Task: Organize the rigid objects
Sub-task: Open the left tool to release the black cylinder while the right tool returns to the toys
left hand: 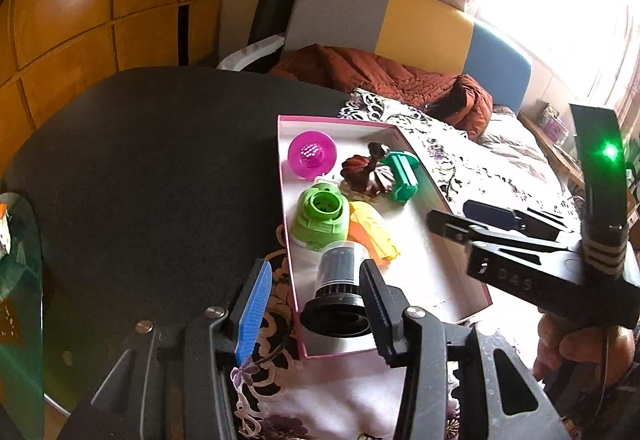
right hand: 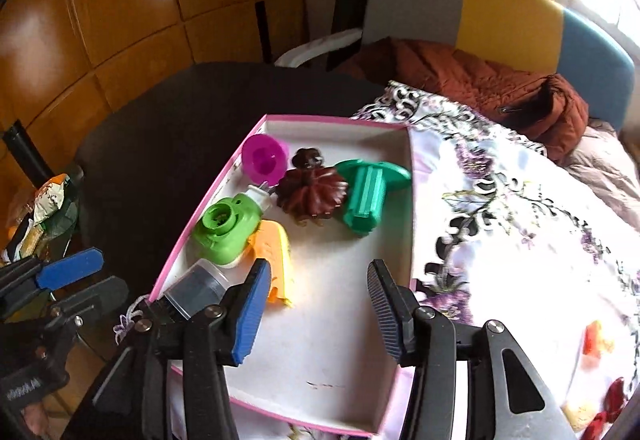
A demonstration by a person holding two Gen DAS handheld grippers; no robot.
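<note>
here the left tool (left hand: 316, 304) stands half open over the near corner of the pink-rimmed box (left hand: 286, 168), its pads either side of a clear-and-black canister (left hand: 340, 286); whether the black pad touches it i cannot tell, and the blue pad is clear of it, so it looks released, not gripped. the canister looks light, stiff and smooth, probably slippery on the clear body; the ridged black collar near the base seems the surer place to pinch. the right tool (right hand: 316, 300) hangs parted and empty over bare box floor. beyond it lie a thin yellow piece (right hand: 276, 252), likely light and a bit bendy, then a green cap (right hand: 224, 230), a brown ridged flower (right hand: 310, 192), a teal spool (right hand: 370, 192) best taken by its ribbed stem, and farthest a magenta cup (right hand: 264, 158).
</note>
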